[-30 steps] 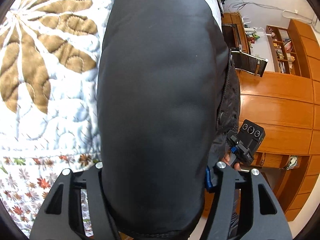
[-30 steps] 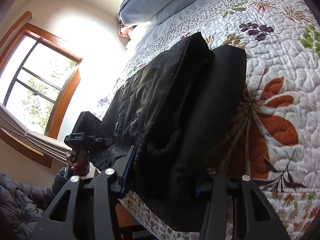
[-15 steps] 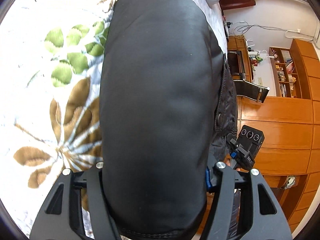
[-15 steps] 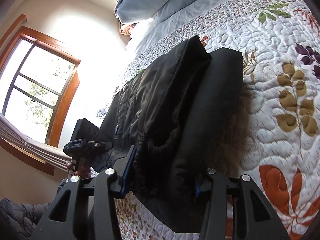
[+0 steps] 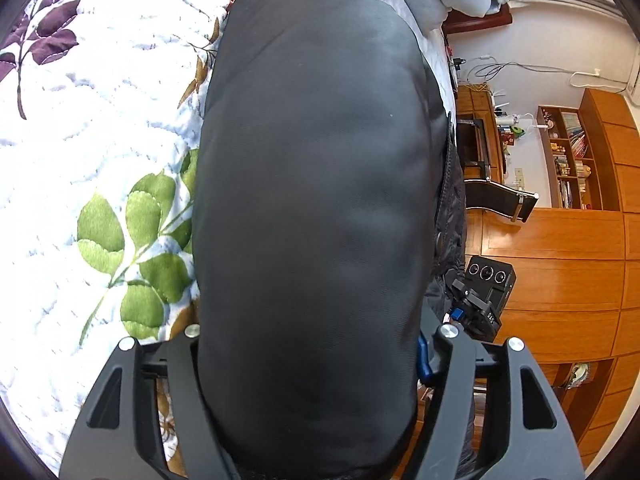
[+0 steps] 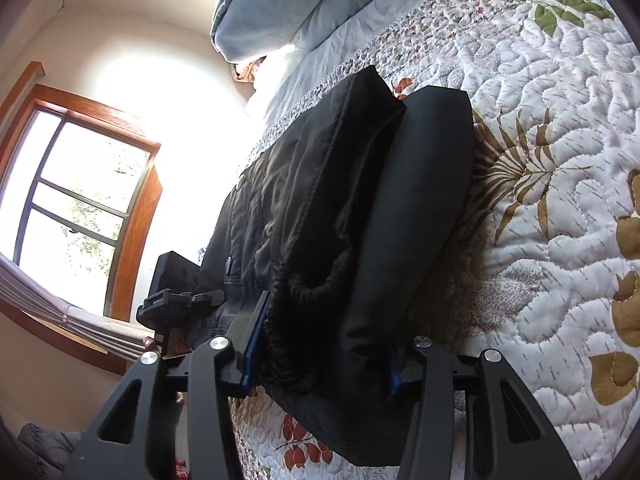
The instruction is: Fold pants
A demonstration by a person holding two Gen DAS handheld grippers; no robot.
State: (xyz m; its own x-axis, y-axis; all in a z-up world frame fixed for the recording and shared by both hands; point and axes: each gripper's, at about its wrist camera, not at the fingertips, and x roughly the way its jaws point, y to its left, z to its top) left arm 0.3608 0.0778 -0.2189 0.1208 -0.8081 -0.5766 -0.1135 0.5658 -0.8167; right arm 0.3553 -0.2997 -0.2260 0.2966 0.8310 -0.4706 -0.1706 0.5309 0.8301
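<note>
While it lies on the quilted bed (image 6: 560, 208): the black pants (image 5: 312, 208) bundle runs lengthwise from frame bottom toward the pillows (image 6: 280, 4) at the top.
Left gripper (image 5: 308, 340): fingers are opening, the padded cloth filling the gap between them.
Right gripper (image 6: 320, 356): fingers half apart, clamped on the bundle's near end.
Left view only: wooden cabinets (image 5: 560, 272) at right, other gripper at lower right.
Right view only: window (image 6: 80, 200) at left, the gathered elastic waistband (image 6: 312, 292).
</note>
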